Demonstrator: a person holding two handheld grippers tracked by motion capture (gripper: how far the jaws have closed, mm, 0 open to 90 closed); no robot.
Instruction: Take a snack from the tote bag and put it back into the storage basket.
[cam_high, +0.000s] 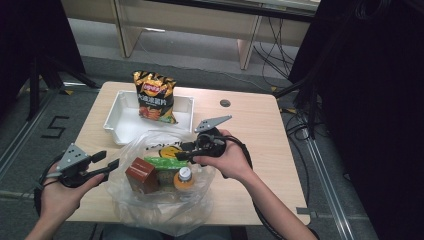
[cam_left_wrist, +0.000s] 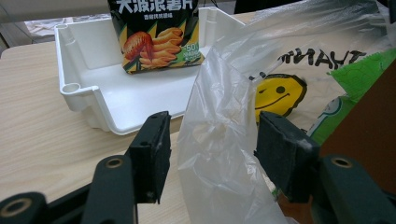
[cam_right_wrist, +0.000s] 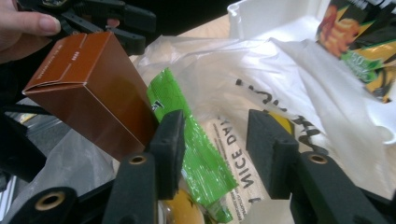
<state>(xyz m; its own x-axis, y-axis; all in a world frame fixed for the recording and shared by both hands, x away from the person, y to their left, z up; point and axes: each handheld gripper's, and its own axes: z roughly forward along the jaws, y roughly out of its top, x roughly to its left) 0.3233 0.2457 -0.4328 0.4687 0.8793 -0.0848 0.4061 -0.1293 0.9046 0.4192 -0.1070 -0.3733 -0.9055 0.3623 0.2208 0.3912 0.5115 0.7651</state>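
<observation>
A light wooden tabletop (cam_high: 260, 125) stands on a grey floor, with dark curtains at both sides and pale furniture legs beyond its far edge. The left gripper (cam_left_wrist: 210, 154) has its jaws apart, and a fold of the clear plastic bag (cam_high: 160, 200) rises between the pads without being pinched; in the high view this gripper sits at the near left corner of the tabletop, held by the person's left hand (cam_high: 60, 192), at the bag's left rim. The right gripper (cam_right_wrist: 215, 149) also has its jaws apart, nothing pressed between them; they hover over the open bag, with a green snack packet (cam_right_wrist: 196, 144) just below the gap and a brown carton (cam_right_wrist: 88, 93) beside the left pad. The right hand (cam_high: 227, 160) holds this gripper above the bag's far rim, near the middle of the tabletop. The bag lies against the near edge, printed with a yellow smiley face (cam_left_wrist: 278, 93) and black lettering; inside it are the carton, the green packet and an orange-drink bottle (cam_high: 184, 179) with a white cap. Beyond the bag, toward the far left corner, a white plastic tray (cam_high: 117, 117) holds an upright bag of potato chips (cam_high: 155, 97).
</observation>
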